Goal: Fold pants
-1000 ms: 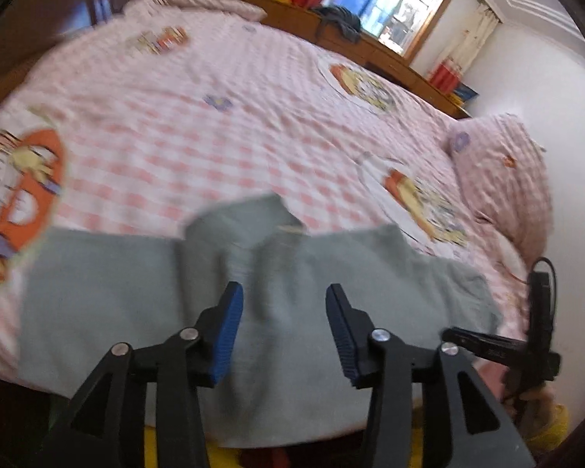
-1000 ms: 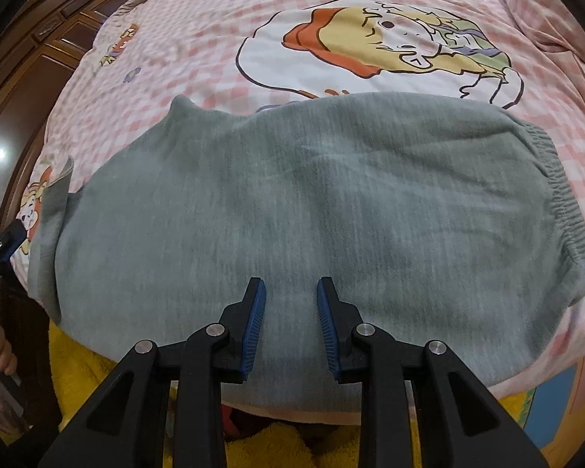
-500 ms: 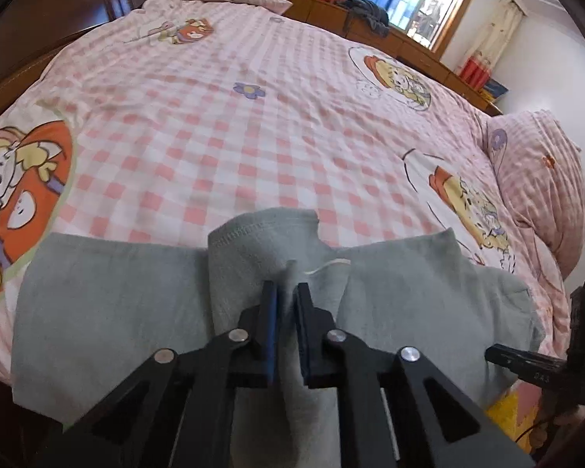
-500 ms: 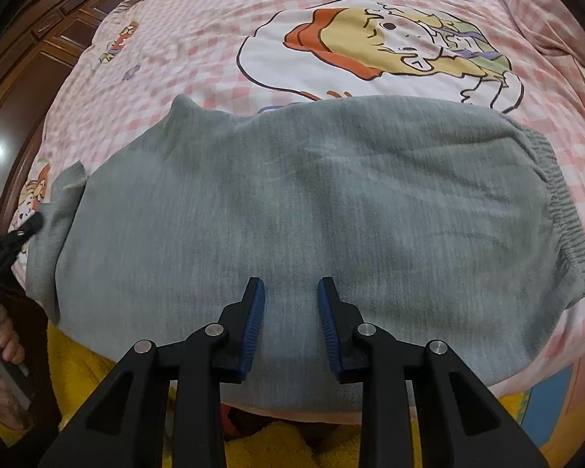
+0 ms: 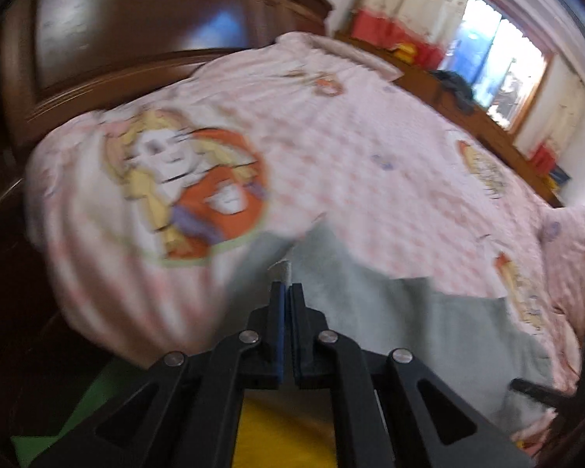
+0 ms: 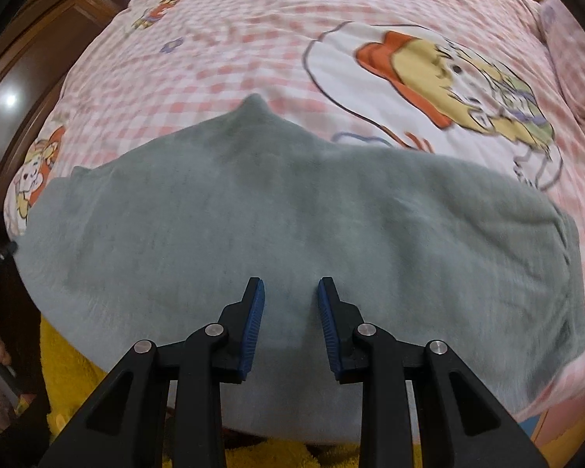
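Note:
Grey pants (image 6: pixel 292 202) lie spread across the near edge of a pink checked bed (image 6: pixel 234 39), waistband to the right. My left gripper (image 5: pixel 287 286) is shut on the pants' (image 5: pixel 429 323) left end, and a bit of hem sticks out past its tips; this view is blurred. My right gripper (image 6: pixel 290 284) hovers open over the middle of the pants near the front edge, with nothing pinched between its blue pads. The left gripper's tip (image 6: pixel 0 261) shows at the left edge of the right wrist view, at the pants' left end.
A dark wooden bed frame (image 5: pixel 109 78) rises at the left. A pink pillow (image 5: pixel 577 253) lies at the right. A wooden ledge with red boxes (image 5: pixel 386 35) runs under the window. Yellow cloth (image 6: pixel 74 370) hangs below the bed's front edge.
The left gripper closed on a raised fold of the pants and swung left with it, drawing out the left end. The right gripper shifted a little over the pants, still open.

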{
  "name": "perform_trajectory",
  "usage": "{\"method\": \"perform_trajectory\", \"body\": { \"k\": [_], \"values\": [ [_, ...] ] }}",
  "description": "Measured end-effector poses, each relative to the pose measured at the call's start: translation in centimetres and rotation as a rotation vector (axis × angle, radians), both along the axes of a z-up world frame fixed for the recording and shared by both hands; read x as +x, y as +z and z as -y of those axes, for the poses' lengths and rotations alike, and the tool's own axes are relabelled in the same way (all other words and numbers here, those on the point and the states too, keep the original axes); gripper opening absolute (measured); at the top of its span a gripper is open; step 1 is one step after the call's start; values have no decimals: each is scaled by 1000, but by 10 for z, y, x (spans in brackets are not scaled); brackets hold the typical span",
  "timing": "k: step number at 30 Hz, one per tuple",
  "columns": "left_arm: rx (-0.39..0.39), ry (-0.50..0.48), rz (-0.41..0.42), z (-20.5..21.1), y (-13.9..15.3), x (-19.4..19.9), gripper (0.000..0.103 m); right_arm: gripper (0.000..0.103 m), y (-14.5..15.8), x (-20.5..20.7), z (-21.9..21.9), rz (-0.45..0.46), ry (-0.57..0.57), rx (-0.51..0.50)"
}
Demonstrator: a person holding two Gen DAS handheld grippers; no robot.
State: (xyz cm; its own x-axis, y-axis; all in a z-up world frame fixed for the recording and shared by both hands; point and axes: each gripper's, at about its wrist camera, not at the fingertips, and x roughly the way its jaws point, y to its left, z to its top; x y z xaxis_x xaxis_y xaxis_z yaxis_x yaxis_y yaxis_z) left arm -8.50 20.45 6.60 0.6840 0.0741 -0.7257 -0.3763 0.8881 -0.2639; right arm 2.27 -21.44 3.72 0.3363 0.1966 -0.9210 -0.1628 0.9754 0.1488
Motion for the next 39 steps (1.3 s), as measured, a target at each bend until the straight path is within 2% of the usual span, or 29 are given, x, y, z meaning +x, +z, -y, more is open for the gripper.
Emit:
{"method": "perform_trajectory", "body": {
  "k": [4,7,10,12,14,18,20,21,23,25,27,28,29,30,31,35,39],
  "values": [
    [-61,41,-105,-21,-37,-12,2,29,-1,11,-11,-5,33,-10],
    [-76,27,-182,-22,-58,-14,3,29,3,20,-14,6,57,-13],
    [-58,29,-163,-24,-50,-16,3,29,13,34,-15,50,86,-1],
    [-25,24,-125,-24,-35,-14,4,33,16,48,-16,78,103,6],
    [-10,-6,-91,-24,-21,-6,15,39,14,62,-16,84,111,11],
    [-29,-77,-36,-16,-6,19,27,39,7,86,-21,79,138,-12],
    [-29,-139,-44,-8,-8,37,46,39,4,97,-24,68,164,9],
    [-16,-161,-50,-5,-10,46,50,39,3,99,-25,63,169,18],
    [33,-182,-93,2,-18,70,53,39,1,104,-30,54,190,38],
    [41,-176,-124,2,-27,87,53,39,-3,108,-35,52,213,45],
    [46,-164,-152,0,-36,99,54,27,-6,110,-38,65,215,56],
    [50,-160,-156,0,-41,98,54,7,-6,109,-39,88,209,53],
    [48,-156,-158,0,-43,100,51,8,-5,109,-40,107,203,44],
    [45,-148,-145,0,-43,100,39,8,-3,110,-39,125,189,45],
    [39,-145,-122,2,-41,97,3,7,-2,111,-36,145,159,53],
    [63,-97,-102,0,-42,91,4,7,-16,126,-32,115,100,74],
    [-9,-61,-106,-13,-54,95,5,8,-25,127,-35,117,91,68]
  ]
}}
